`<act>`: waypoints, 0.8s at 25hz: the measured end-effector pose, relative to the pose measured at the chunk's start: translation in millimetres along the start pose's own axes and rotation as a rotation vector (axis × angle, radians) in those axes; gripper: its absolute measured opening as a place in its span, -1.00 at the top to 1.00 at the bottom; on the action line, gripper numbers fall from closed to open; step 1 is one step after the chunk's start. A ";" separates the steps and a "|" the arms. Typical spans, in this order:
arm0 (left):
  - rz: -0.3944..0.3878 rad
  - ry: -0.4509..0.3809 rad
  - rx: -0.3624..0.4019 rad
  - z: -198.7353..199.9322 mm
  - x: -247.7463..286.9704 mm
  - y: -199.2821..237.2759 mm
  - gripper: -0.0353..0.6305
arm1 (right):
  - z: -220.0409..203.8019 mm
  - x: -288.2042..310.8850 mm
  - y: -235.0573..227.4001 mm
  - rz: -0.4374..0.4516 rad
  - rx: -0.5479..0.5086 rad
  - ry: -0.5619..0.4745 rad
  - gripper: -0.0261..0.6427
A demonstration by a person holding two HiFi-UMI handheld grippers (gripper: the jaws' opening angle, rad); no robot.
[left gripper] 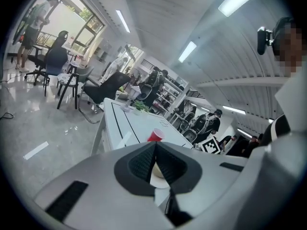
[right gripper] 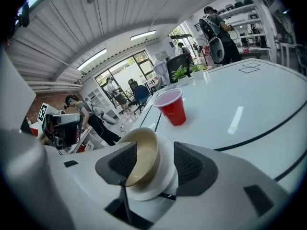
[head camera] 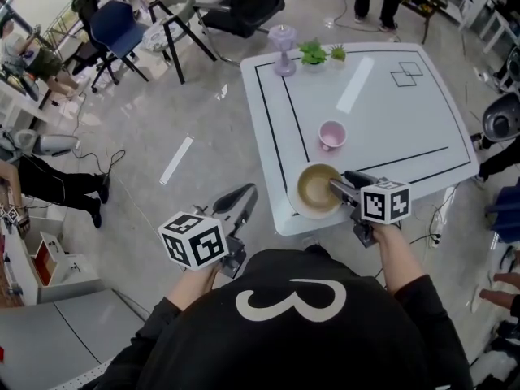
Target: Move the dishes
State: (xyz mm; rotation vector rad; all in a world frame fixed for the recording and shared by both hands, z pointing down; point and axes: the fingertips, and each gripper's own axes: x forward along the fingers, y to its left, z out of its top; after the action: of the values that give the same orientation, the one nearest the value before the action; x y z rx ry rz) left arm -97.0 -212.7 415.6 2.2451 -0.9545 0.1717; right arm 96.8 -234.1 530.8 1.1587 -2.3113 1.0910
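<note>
**Surface** (head camera: pixel 390 120): white table top with black lines, set on a grey floor.

**Bowl** (head camera: pixel 317 187): tan inside, upright, seated on a white plate (head camera: pixel 297 208). The pair stands at the near edge of the surface, by its left corner in the head view. Both rest on the surface, not lifted.

**Red cup** (head camera: pixel 331 134): upright, just beyond the bowl and apart from it.

**Potted plants** (head camera: pixel 313 54): at the far edge, beside a lilac stemmed ornament (head camera: pixel 283 49).

**Right gripper** (head camera: pixel 335 188): reaches in over the near edge. Its jaws stand wide and straddle the dishes. One pad lies over the bowl's hollow and the other outside the plate's rim. No firm clamp shows, and the dishes sit level.

**Left gripper** (head camera: pixel 244 195): held off the surface over the floor, left of the corner. Its jaws are closed tip to tip with nothing between them. It points toward the bowl.

**Progress:** early. The approach to the bowl and plate looks made. The grip, the lift, the carry and the set-down all appear still to do. Whether the cup counts among the dishes cannot be told, nor where they are to go.
</note>
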 end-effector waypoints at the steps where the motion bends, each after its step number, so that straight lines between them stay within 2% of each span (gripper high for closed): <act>1: 0.002 -0.004 0.000 1.0 0.8 0.6 0.88 | -1.7 1.3 0.3 0.001 0.001 0.004 0.22; 5: 0.006 0.000 -0.001 0.8 3.4 0.5 0.88 | -7.9 5.8 2.5 0.006 0.007 0.016 0.29; 12: 0.000 0.010 -0.001 -2.2 7.5 -2.8 0.88 | -9.8 7.6 -1.2 -0.017 0.045 -0.004 0.65; 20: -0.006 0.039 -0.010 -11.8 13.6 -5.4 0.88 | -8.1 4.9 -7.5 -0.061 0.064 -0.026 0.82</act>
State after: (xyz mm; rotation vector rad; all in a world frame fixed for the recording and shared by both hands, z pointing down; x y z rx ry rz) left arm -81.9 -210.5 426.6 2.2275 -0.9256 0.2068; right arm 99.5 -233.4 542.6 1.2651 -2.2601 1.1420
